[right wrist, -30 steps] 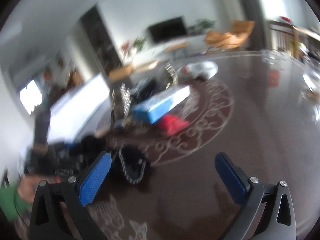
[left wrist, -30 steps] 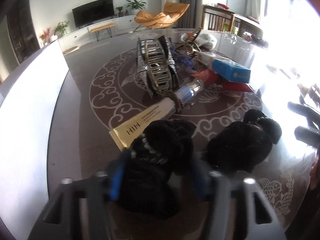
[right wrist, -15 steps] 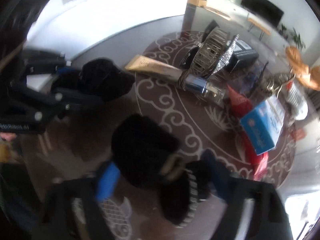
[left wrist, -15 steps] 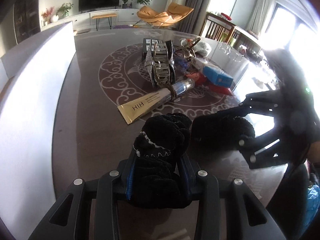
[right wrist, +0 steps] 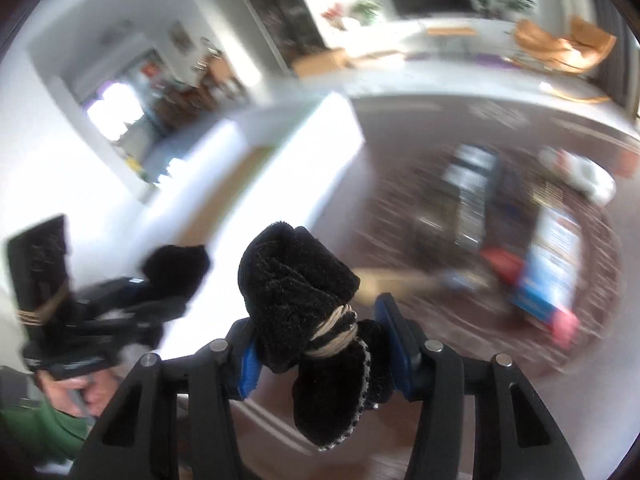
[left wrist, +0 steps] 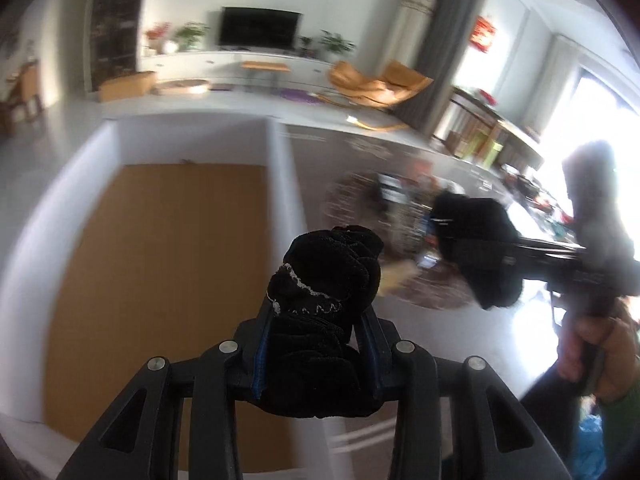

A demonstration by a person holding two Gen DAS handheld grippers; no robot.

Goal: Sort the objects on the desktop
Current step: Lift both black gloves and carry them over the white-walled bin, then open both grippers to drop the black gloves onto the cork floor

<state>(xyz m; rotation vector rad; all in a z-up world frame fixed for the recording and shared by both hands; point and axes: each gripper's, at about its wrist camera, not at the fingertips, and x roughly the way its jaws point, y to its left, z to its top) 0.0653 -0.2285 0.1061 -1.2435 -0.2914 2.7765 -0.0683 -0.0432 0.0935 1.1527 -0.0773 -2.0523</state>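
Your left gripper [left wrist: 318, 354] has its fingers clamped on a black sock bundle [left wrist: 326, 280], held in the air above the white bin [left wrist: 276, 168] with a tan floor, which fills the left view from 8 to 11 o'clock. Your right gripper [right wrist: 326, 354] has its fingers pinched on a second black bundle [right wrist: 294, 280] tied with a beige band [right wrist: 334, 330]. The dark tabletop [right wrist: 400, 152] with its pale scroll pattern lies at 2 o'clock, its clutter blurred. Beyond, at 12 o'clock, the living room shows a television [left wrist: 260, 28] and an orange lounge chair [left wrist: 376, 84]
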